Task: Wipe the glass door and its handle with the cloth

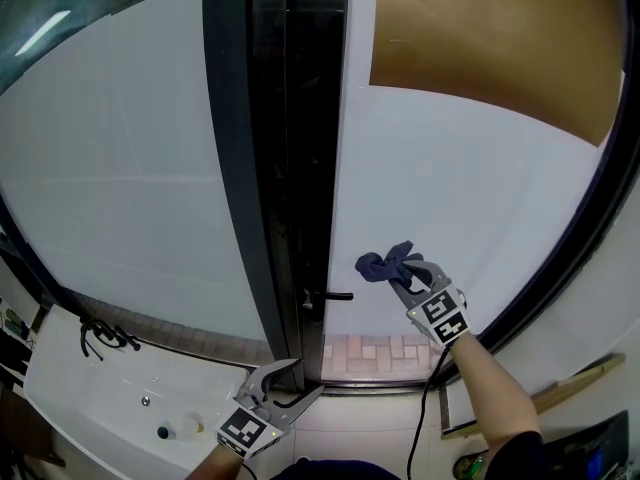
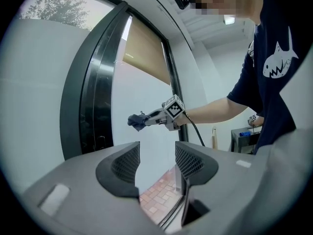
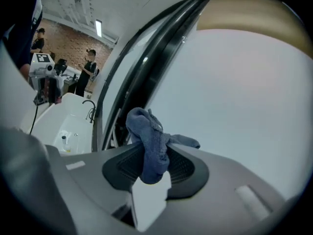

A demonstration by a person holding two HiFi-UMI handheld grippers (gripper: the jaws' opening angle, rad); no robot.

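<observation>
Bearings taken in the head view from the right gripper.
- 12 to 3 o'clock: glass door was bare, with free room up to the brown panel at 12 to 1.
- 9 o'clock: handle stuck out from the black door frame, near the cloth but apart from it. The gap between was narrow.
- 7 o'clock: left gripper sat low by the frame foot, jaws apart with nothing between.
- 8 o'clock, well apart: white sink and faucet lay beyond the frame.
</observation>
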